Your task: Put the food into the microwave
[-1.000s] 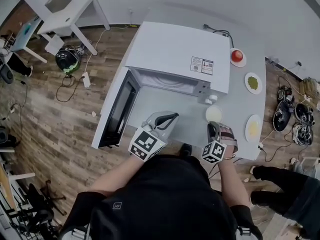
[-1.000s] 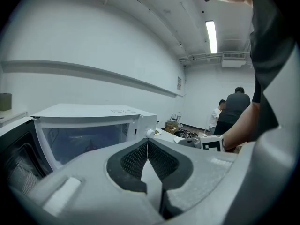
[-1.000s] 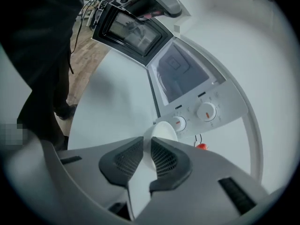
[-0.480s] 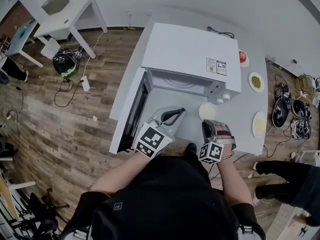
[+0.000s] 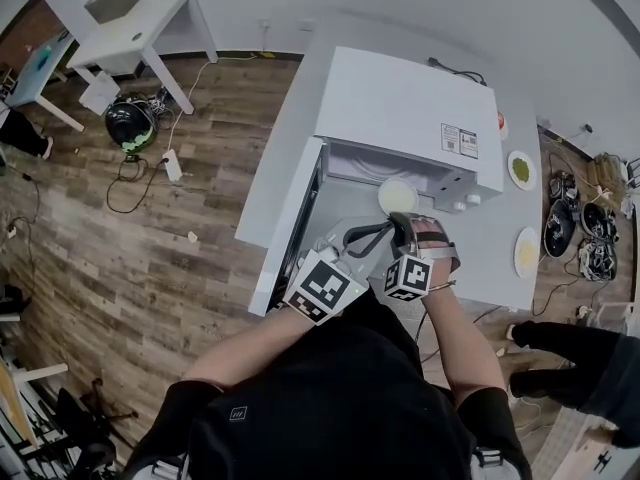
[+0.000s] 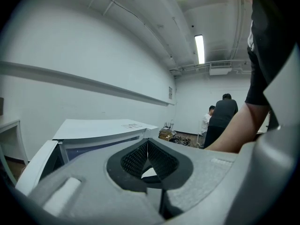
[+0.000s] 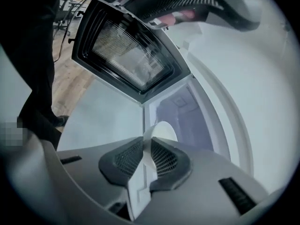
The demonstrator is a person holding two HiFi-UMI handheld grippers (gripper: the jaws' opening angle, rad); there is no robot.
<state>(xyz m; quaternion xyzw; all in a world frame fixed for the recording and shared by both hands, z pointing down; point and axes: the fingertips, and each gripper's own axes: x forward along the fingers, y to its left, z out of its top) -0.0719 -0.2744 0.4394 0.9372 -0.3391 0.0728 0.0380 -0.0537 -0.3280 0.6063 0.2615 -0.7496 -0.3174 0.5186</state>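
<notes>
The white microwave (image 5: 400,103) stands on a pale counter with its door (image 5: 290,230) swung wide open to the left. My right gripper (image 5: 405,226) is shut on the rim of a small white plate (image 5: 398,196) of pale food and holds it at the mouth of the cavity. In the right gripper view the plate (image 7: 161,131) sticks out edge-on between the pads (image 7: 129,158), with the door (image 7: 126,55) above and the cavity (image 7: 183,111) ahead. My left gripper (image 5: 365,236) hovers just left of it, jaws shut and empty, and points at the microwave (image 6: 101,125).
On the counter right of the microwave lie a plate of green food (image 5: 519,169), a plate of yellow food (image 5: 525,251) and a red thing (image 5: 499,120). Cables and gear (image 5: 580,228) lie on the floor at right. A white table (image 5: 120,13) stands far left. People (image 6: 224,118) stand across the room.
My right gripper has carried the plate from the counter by the knobs leftward to the cavity mouth. The left gripper has shifted a little toward the microwave, still shut.
</notes>
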